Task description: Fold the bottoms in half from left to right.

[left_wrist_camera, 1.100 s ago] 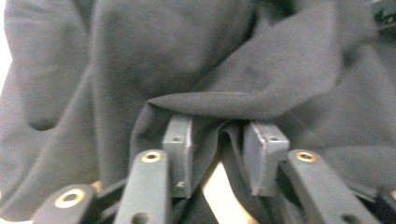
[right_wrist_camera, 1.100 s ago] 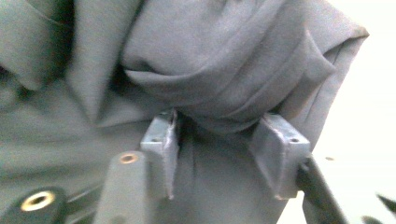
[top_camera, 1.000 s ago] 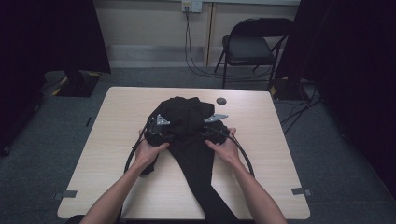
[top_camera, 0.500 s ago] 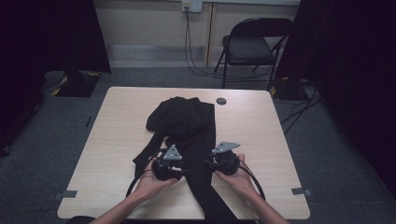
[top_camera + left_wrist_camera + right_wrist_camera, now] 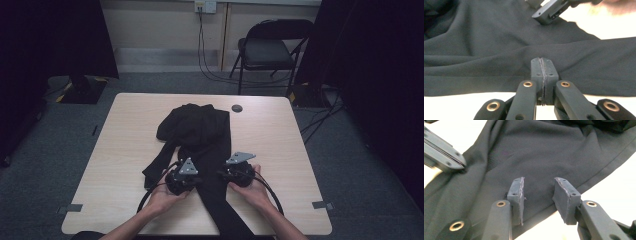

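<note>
- The light wooden table (image 5: 125, 165) is carrying everything, standing on grey carpet with a folding chair (image 5: 267, 50) behind its far edge.
- A black garment (image 5: 200, 132) is lying along the middle of the table, bunched in a heap at the far end and running as a long flat strip toward the person's edge, where it is hanging over.
- The left gripper (image 5: 181, 179) is resting at the left edge of that strip, held in the person's left hand (image 5: 165, 197). In the left gripper view its jaws are pressing flat together at (image 5: 541, 68), having just been closing; the tips are lying on the dark cloth, but whether any fold is pinched between them I cannot tell.
- The right gripper (image 5: 236, 172) is sitting at the strip's right edge in the right hand (image 5: 255, 187). In the right gripper view its jaws are standing apart at (image 5: 539, 192), hanging over the garment's hem with cloth showing in the gap and neither pad pressing on it.
- A small dark round disc (image 5: 237, 108) is lying on the table just beyond the bunched end, apart from the cloth.
</note>
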The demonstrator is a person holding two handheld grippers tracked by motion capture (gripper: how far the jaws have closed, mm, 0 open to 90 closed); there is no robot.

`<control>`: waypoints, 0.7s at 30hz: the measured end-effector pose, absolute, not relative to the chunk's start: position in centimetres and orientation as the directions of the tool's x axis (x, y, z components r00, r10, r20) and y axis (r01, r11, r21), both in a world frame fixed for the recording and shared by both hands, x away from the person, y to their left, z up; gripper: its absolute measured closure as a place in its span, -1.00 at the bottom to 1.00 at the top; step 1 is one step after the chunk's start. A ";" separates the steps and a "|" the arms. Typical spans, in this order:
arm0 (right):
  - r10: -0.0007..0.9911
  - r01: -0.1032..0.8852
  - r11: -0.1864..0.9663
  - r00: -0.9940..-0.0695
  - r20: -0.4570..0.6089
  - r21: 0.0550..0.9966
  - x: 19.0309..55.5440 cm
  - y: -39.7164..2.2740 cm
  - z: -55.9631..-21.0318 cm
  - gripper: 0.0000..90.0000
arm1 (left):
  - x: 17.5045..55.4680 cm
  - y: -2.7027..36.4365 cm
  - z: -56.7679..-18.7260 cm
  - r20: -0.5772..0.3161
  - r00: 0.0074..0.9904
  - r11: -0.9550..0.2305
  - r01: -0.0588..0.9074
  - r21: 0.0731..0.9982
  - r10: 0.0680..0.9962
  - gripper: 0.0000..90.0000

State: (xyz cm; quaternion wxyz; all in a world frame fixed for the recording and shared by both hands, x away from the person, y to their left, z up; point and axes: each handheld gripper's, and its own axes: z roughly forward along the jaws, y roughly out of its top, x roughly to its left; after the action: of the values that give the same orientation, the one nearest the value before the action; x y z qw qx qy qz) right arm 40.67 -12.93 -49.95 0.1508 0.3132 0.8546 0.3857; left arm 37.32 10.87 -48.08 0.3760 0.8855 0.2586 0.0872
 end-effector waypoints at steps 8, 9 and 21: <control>0.655 0.423 0.506 -0.756 -0.015 0.751 40.8 -13.0 -49.9 0.34 | 36.0 15.3 -46.7 -0.050 0.833 -0.577 0.424 0.698 0.551 1.00; 0.656 0.425 0.507 -0.754 -0.016 0.750 40.8 -13.0 -49.9 0.34 | 35.8 15.9 -46.8 -0.057 0.825 -0.574 0.439 0.691 0.562 1.00; 0.694 0.464 0.533 -0.718 -0.051 0.708 40.5 -14.3 -49.2 0.20 | 36.3 21.2 -45.5 -0.101 0.714 -0.420 0.513 0.748 0.693 0.47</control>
State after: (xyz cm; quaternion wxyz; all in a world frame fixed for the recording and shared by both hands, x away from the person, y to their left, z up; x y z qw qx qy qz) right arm 40.55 -14.26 -49.24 0.1656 0.3368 0.8596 0.3467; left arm 36.33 21.19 -45.54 0.3994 0.8351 0.3611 0.1124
